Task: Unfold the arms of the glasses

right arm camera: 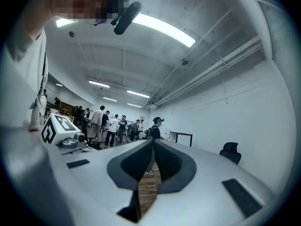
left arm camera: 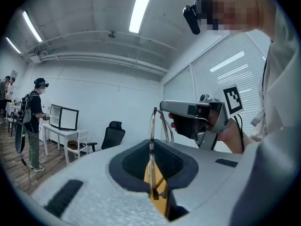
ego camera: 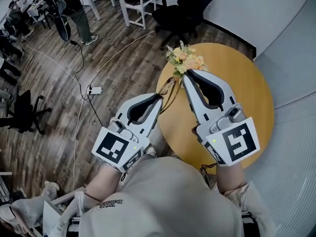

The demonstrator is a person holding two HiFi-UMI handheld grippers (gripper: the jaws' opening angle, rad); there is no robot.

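Note:
A pair of thin wire-framed glasses (ego camera: 170, 90) hangs in the air over the near left rim of the round wooden table (ego camera: 237, 83). My left gripper (ego camera: 160, 98) is shut on the glasses (left arm camera: 151, 126), whose frame stands up edge-on between its jaws (left arm camera: 151, 145). My right gripper (ego camera: 185, 73) is shut, with its tip just right of the glasses. The left gripper view has that tip (left arm camera: 162, 106) against the top of the curved arms. Nothing shows between the jaws (right arm camera: 153, 142) in the right gripper view.
A small bunch of yellow flowers (ego camera: 185, 59) stands on the table's far left edge, just beyond the gripper tips. A black office chair (ego camera: 187, 4) is behind the table. A power strip (ego camera: 95, 90) and cables lie on the wood floor to the left.

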